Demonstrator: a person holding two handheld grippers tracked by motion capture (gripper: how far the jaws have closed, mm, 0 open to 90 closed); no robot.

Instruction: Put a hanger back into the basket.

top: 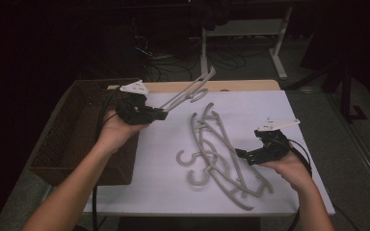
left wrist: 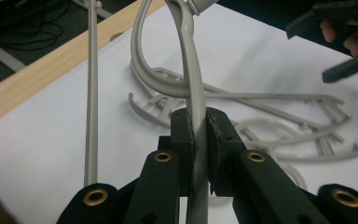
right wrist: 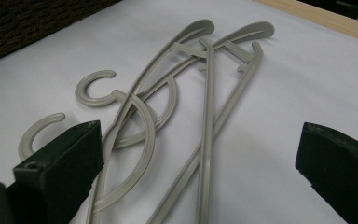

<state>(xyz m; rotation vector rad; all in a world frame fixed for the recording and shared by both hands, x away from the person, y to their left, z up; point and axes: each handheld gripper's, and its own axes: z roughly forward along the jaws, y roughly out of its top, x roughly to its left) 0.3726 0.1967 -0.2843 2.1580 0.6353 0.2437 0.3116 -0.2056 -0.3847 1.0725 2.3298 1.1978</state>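
- Left gripper (top: 163,114) at ten o'clock — clamped on a lifted grey plastic hanger (top: 189,91); the left gripper view shows the jaws pinching its arm.
- Right gripper (top: 238,154) at four o'clock — jaws wide apart beside the heap of grey plastic hangers (top: 217,154).

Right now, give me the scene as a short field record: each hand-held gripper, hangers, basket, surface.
left hand-held gripper: shut on one grey hanger, held lifted above the table beside the basket
right hand-held gripper: open, at the right edge of the hanger pile, nothing between its jaws
hanger pile: grey plastic hangers lying tangled and flat, hooks toward the person
basket: dark woven, at the table's left; its contents cannot be made out
table: white sheet over a wooden top
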